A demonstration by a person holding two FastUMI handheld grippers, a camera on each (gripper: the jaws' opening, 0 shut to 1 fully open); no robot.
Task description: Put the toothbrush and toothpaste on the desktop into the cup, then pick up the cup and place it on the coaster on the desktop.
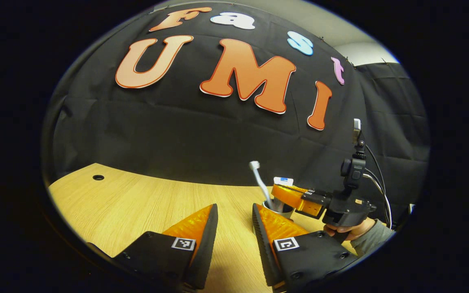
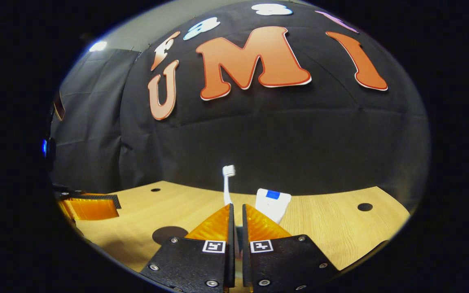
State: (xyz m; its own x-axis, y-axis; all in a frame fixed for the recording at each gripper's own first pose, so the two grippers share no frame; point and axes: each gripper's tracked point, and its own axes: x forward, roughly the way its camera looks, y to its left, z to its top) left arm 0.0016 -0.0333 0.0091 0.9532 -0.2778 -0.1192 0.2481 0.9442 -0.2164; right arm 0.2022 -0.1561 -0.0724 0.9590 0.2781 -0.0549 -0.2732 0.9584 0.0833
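A metal cup (image 1: 282, 210) stands far right on the wooden desk, behind my left gripper's right finger. A white toothbrush (image 1: 259, 181) sticks out of it, bristles up, beside the white toothpaste tube (image 1: 283, 181). In the left gripper view my right gripper (image 1: 289, 194) reaches the cup's rim from the right. In the right gripper view that gripper (image 2: 236, 211) is shut to a narrow slit on the cup's wall, with the toothbrush (image 2: 228, 185) and toothpaste (image 2: 273, 204) rising behind it. The dark round coaster (image 2: 169, 234) lies low on the left. My left gripper (image 1: 234, 221) is open and holds nothing.
A hand (image 1: 350, 232) in a grey sleeve holds the right gripper. The desk (image 1: 136, 203) has a cable hole (image 1: 98, 177) at its far left; two more holes (image 2: 364, 206) show in the right gripper view. The left gripper's finger (image 2: 90, 207) shows at the left edge.
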